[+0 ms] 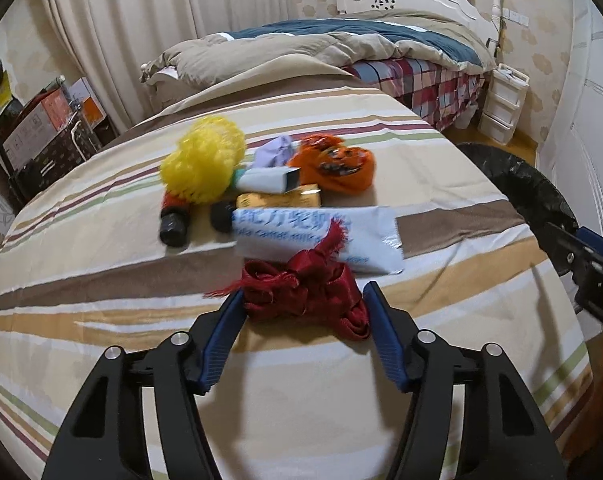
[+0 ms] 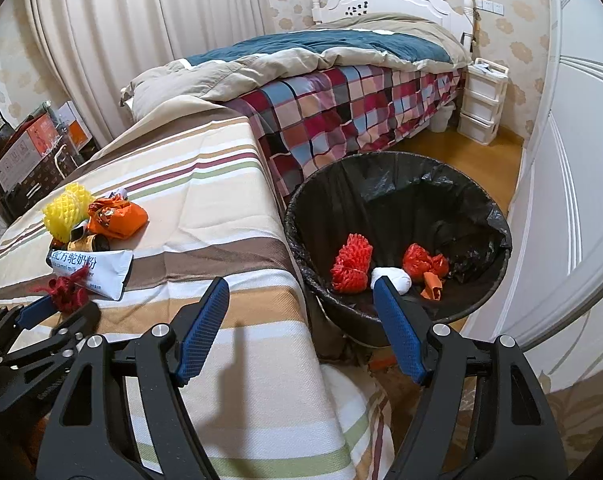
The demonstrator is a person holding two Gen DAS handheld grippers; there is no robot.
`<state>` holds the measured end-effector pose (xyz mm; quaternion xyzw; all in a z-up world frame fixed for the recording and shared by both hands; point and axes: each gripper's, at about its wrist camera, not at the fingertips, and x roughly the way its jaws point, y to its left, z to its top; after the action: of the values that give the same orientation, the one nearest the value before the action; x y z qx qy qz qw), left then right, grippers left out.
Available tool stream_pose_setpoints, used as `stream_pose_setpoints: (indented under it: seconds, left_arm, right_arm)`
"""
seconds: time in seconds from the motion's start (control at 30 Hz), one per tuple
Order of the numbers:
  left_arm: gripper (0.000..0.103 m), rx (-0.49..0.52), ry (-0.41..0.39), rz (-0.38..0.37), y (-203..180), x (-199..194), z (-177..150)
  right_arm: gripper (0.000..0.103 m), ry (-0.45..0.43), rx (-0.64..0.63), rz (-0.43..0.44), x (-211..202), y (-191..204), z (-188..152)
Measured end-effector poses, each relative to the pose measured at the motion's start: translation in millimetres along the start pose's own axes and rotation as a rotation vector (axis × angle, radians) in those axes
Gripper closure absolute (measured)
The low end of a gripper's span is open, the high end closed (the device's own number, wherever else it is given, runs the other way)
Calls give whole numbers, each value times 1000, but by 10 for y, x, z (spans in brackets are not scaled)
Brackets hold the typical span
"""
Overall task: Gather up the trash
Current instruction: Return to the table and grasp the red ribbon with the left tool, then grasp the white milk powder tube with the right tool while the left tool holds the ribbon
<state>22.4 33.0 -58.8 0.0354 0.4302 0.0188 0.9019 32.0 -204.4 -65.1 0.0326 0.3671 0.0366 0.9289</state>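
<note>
**Inspector A:** Left gripper (image 1: 303, 308)?

**Inspector B:** Lower centre of its view, jaws around the red ribbon (image 1: 307, 294) on the striped cloth (image 1: 101, 264). The left finger touches the ribbon; I cannot tell if both pads press.

**Inspector A:** Right gripper (image 2: 301, 288)?

**Inspector B:** Jaws apart, nothing between them, beside the black-lined bin (image 2: 397, 184) at centre right.

**Inspector A:** Remaining trash?

**Inspector B:** White sachet (image 1: 297, 236), yellow foam net (image 1: 203, 160), orange wrapper (image 1: 335, 166), mid-frame.
</note>
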Motion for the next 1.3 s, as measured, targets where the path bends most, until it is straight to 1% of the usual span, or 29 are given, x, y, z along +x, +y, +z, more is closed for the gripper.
stream_pose_setpoints:
  seconds: [0.17,0.33,0.53,0.67,0.73,0.93,1.07,1.13,1.3]
  left_arm:
    - [47,-14,3,-5,134,-42,-65]
    - [50,-37,5,-11,287,-66,-111]
    - [51,-70,7,-1,484,-81,-149]
    - [51,-97,9,14,642,-76,-161]
    - [51,-110,10,24,737,-73,-168]
    - [51,-157,12,55,1032,-57,-180]
    - [51,-182,14,71,1202,-54,-190]
    - [51,-191,15,73,1256,-48,-190]
    - [51,-211,14,74,1368,-46,-199]
  right_arm:
    - [30,1,-4,1,5,8,-3]
    - [30,9,-29,9,7,131,-4]
    - [30,30,-83,45,74,377,29]
    - [30,51,-138,77,195,628,99]
    - [30,55,-151,82,241,690,130]
    - [30,88,-186,88,485,918,316]
    - [30,111,-191,81,606,994,379]
    - [27,120,-210,68,628,1035,381]
    - [26,125,-261,52,554,1100,266]
